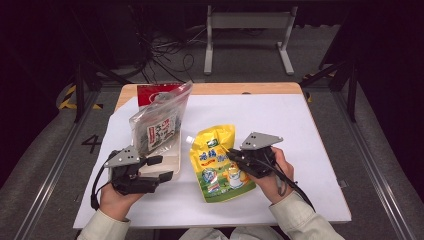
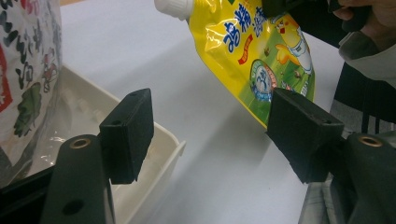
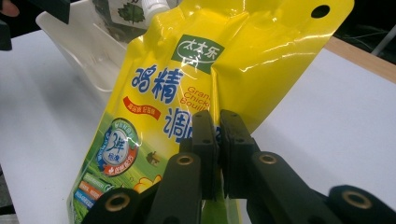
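A yellow spouted pouch [image 1: 215, 160] with blue lettering is pinched at its right edge by my right gripper [image 1: 231, 154], which is shut on it. In the right gripper view the two jaws of the right gripper [image 3: 218, 126] clamp a fold of the yellow pouch [image 3: 187, 70]. Its white spout points toward the white tray [image 1: 170, 165]. My left gripper [image 1: 162, 168] rests beside the tray's near end, jaws apart and empty. In the left gripper view the open left gripper [image 2: 210, 135] frames bare table, with the pouch [image 2: 252, 51] beyond and the tray rim [image 2: 163, 140] at left.
A clear bag [image 1: 157, 122] with dark contents and a printed label stands upright in the tray. A red package [image 1: 150, 92] lies behind it. A white sheet [image 1: 280, 125] covers the wooden table; its right half is bare. Cables and a metal frame stand on the floor beyond.
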{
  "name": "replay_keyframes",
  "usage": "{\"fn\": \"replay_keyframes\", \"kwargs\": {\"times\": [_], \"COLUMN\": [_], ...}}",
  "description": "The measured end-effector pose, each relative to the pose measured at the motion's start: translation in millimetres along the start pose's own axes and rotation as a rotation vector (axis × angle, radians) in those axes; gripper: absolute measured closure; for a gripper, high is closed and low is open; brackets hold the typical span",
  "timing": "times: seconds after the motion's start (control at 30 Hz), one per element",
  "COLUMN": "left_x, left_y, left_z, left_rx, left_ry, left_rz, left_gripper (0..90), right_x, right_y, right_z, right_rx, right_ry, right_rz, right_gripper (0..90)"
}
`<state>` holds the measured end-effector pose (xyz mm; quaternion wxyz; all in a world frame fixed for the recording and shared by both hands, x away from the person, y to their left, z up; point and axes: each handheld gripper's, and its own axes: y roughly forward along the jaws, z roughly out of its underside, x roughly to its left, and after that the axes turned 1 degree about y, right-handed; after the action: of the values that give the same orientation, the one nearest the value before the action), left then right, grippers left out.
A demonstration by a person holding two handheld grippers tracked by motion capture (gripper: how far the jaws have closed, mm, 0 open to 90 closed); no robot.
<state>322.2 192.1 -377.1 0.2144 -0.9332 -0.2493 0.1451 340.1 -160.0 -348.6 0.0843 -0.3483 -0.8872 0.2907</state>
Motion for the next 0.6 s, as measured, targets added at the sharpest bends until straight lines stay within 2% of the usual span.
{"fn": "replay_keyframes", "kwargs": {"times": [0.2, 0.33, 0.47, 0.53, 0.6], "left_x": [-2.5, -5.1, -7.4, -11.2, -12.6], "left_y": [6.1, 11.9, 18.2, 25.2, 27.9], "left_z": [-0.3, 0.5, 1.1, 1.9, 1.9], "left_rx": [0.005, -0.004, -0.003, -0.012, -0.019], "left_ry": [0.005, -0.023, -0.025, -0.04, -0.047], "left_rz": [0.004, 0.034, 0.047, 0.067, 0.068], "left_gripper": [32.2, 32.1, 31.4, 31.4, 31.4], "right_x": [0.6, 1.3, 2.1, 3.6, 4.2], "right_y": [-4.7, -9.7, -13.2, -16.4, -17.3], "right_z": [-0.5, -1.7, -2.6, -3.4, -3.7], "right_rx": [-0.013, -0.033, -0.049, -0.063, -0.069], "right_ry": [0.002, -0.003, -0.004, -0.006, -0.007], "right_rz": [-0.005, 0.003, 0.005, 0.011, 0.011], "right_gripper": [84.9, 84.9, 84.9, 84.9, 84.9]}}
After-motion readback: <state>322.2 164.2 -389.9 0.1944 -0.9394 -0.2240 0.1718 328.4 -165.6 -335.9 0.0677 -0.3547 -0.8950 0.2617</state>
